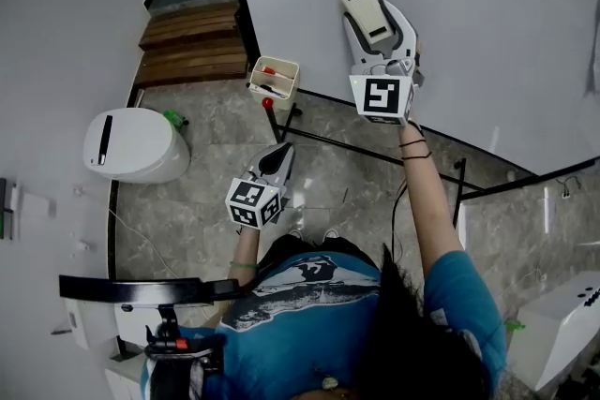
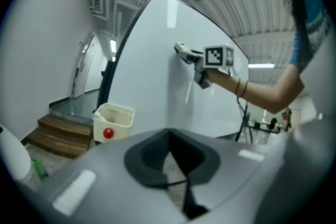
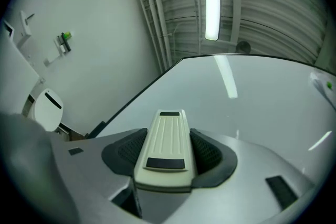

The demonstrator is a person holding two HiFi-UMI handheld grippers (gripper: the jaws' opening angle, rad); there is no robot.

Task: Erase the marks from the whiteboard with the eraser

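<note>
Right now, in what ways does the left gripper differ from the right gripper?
The right gripper is shut on the cream eraser; the left gripper has its jaws together with nothing between them. The right gripper is high up at the whiteboard on a stretched arm; the left gripper is low, near the person's body, not at the board. Both are grey and carry a cube with square markers.

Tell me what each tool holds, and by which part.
Right tool: the eraser, clamped by its two long sides. Left tool: nothing, jaws together.
</note>
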